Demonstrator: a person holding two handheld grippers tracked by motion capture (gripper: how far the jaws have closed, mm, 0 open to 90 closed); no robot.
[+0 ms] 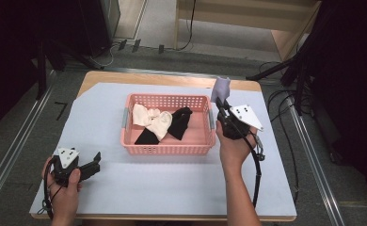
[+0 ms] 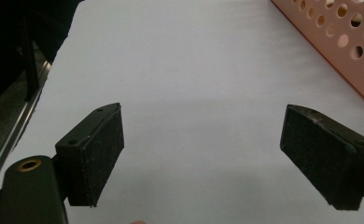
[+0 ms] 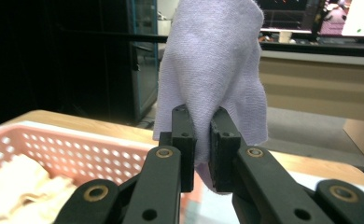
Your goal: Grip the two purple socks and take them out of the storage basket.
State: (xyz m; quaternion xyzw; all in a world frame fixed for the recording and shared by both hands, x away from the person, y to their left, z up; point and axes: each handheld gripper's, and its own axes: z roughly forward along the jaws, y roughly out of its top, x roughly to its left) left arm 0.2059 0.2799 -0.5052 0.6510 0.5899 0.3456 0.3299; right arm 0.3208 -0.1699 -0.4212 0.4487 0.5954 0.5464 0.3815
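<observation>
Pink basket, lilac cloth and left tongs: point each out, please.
Pink basket (image 1: 165, 149): high view, near wall.
Lilac cloth (image 3: 213, 56): right gripper view, middle of the fabric.
Left tongs (image 2: 203, 154): left gripper view, midway between the open jaws.

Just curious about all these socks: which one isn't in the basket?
The lavender sock, pinched in the right hand-held gripper beside the pink basket. The cream socks and black socks lie inside it.
</observation>
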